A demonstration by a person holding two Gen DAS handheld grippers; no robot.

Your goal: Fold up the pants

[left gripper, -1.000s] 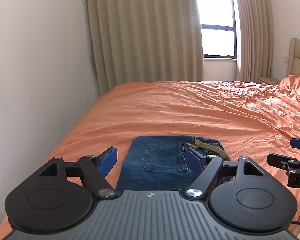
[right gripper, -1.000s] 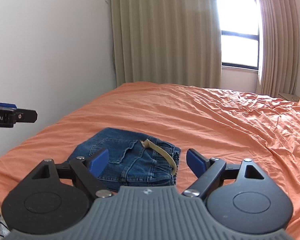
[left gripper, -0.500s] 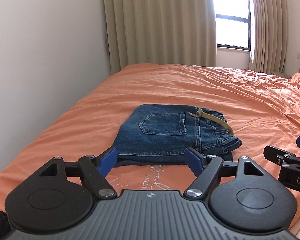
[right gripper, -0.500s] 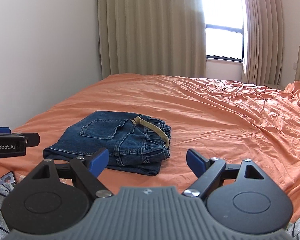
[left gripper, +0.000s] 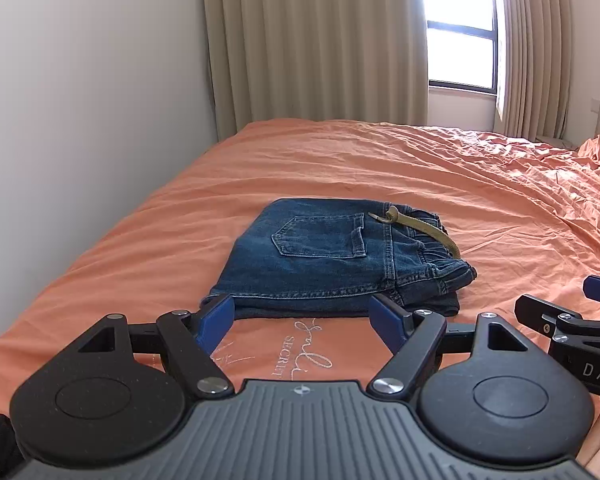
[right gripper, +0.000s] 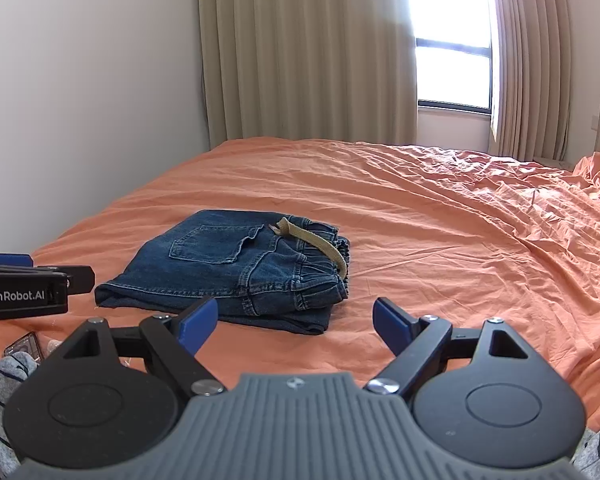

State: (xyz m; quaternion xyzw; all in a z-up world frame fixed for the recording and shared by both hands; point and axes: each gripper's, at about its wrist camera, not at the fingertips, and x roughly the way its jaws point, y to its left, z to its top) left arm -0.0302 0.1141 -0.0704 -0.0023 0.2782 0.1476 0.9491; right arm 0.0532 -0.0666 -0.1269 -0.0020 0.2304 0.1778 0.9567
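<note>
Two grippers hover apart from their work as we hold them over a bed [left gripper: 340, 152] dressed in an orange sheet [right gripper: 440, 208]. Our left gripper [left gripper: 304, 320] shows its blue fingers [left gripper: 216, 320] spread wide with nothing between them, its tips just short of the near edge of the pants [left gripper: 332, 256]. Our right gripper [right gripper: 296, 320] is likewise spread and empty-handed, and from its camera the left one appears at the far left edge of frame, bearing a printed label.

Folded into a compact rectangular stack, the blue denim pants lie flat on the sheet near the bed's left side, close to the white wall [left gripper: 80, 120]. A back pocket [left gripper: 320, 236] faces up, and the gathered waistband sits on the stack's right end, where a tan strap [left gripper: 424, 228] curves across it. White embroidered lettering [left gripper: 308, 344] marks the sheet between the left gripper's fingers, just in front of the pants.

Beige curtains [right gripper: 300, 52] hang behind the bed, parted at a bright window [right gripper: 452, 72]. Striped grey fabric [right gripper: 0, 380] shows at the lower left corner of the right wrist view, beside a small dark object we cannot identify.
</note>
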